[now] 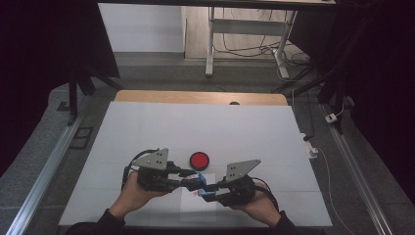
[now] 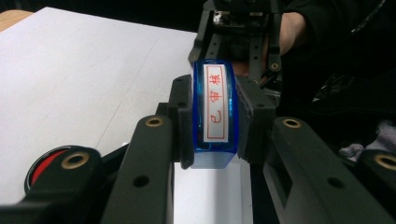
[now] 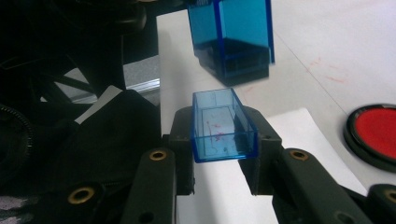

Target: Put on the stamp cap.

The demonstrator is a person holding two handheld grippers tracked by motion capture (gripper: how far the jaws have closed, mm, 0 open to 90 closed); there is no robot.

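Note:
My left gripper (image 1: 194, 180) is shut on a blue see-through stamp (image 2: 215, 109), whose white face with red characters points back at its camera. In the high view the stamp (image 1: 197, 178) sits between the two hands near the table's front. My right gripper (image 1: 209, 194) is shut on the stamp's blue see-through cap (image 3: 223, 126), its hollow side facing up. The cap is apart from the stamp (image 3: 231, 37), which hangs just beyond it. A round red ink pad (image 1: 199, 159) in a black case lies on the table a little behind both grippers.
A white sheet of paper (image 1: 193, 209) lies on the white table top (image 1: 147, 127) under the grippers. The ink pad (image 3: 376, 133) is to the right of the cap in the right gripper view. Desk legs and cables stand beyond the table's far wooden edge (image 1: 195, 96).

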